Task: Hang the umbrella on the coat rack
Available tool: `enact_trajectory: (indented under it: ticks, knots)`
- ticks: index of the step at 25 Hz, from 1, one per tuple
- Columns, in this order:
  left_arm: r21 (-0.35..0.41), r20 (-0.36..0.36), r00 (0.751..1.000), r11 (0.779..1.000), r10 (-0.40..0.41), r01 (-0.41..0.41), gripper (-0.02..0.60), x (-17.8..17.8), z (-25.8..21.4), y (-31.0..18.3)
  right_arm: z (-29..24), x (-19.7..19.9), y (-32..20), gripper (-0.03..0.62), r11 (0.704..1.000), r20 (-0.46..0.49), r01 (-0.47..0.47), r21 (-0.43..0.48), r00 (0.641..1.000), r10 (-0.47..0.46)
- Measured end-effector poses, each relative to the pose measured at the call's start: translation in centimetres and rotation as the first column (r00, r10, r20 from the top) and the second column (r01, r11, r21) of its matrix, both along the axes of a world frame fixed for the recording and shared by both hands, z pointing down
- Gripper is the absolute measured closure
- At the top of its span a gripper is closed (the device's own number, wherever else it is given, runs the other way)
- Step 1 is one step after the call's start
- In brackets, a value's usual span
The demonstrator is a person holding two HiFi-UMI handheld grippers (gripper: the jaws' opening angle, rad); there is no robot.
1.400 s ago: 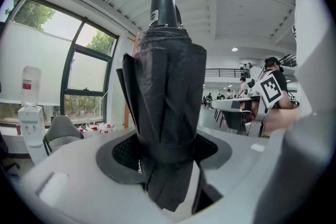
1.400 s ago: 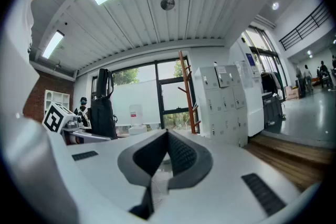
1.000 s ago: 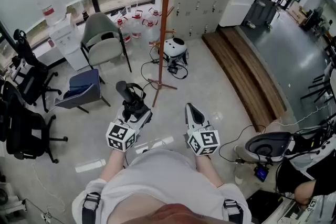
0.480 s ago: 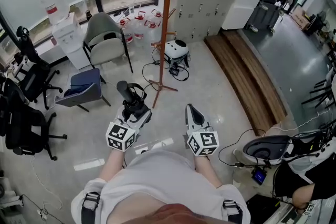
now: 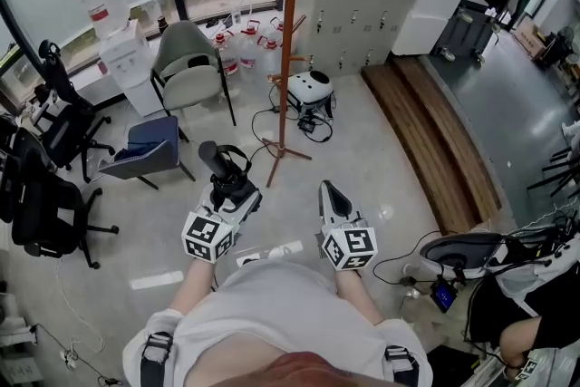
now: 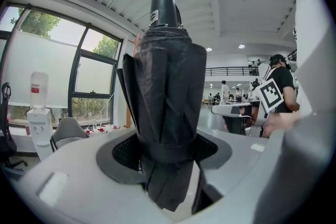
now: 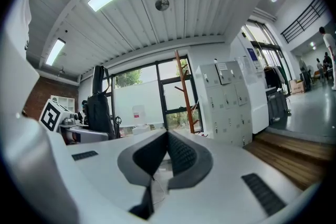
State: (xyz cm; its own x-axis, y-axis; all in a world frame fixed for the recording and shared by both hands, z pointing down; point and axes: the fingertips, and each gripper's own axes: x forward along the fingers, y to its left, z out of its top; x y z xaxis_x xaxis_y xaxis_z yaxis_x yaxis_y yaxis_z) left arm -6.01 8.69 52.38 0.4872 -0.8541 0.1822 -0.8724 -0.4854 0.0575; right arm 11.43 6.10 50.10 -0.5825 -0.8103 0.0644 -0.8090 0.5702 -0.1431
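Straight ahead, one orange coat rack (image 5: 287, 59) stands on the pale floor (image 5: 381, 149), near a single grey chair (image 5: 186, 72). One folded black umbrella (image 6: 164, 97) stands upright between the jaws of the left gripper (image 5: 232, 193), which pinches it around its strapped lower part. It is well apart from the rack. Two grippers show in all; the right gripper (image 5: 332, 195), beside the left, has its jaws pressed together on nothing.
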Motion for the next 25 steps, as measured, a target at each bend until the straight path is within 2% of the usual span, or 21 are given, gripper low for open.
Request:
enact_trajectory:
  ticks: [4,11,18,25]
  knots:
    - [0.001,0.001,1.000,1.000,-0.029,0.029,0.314,1.2,-0.1,-1.6,0.3,1.3,-2.0,0.586,1.000,0.006,0.024,-0.008,1.000,-0.024]
    - [0.005,0.010,0.999,0.999,-0.049,0.049,0.314,2.2,-0.6,0.0,0.2,2.3,-0.9,0.586,0.999,0.011,0.043,-0.010,0.999,-0.043]
    - [0.002,0.004,0.999,0.999,-0.050,0.050,0.314,1.6,-0.3,0.0,0.3,1.4,-1.2,0.586,0.999,0.023,0.051,-0.003,0.998,-0.051]
    - [0.013,0.005,0.999,0.999,-0.041,0.041,0.314,0.5,0.1,-4.6,1.1,1.1,-5.0,0.586,1.000,0.015,0.027,-0.013,1.000,-0.027]
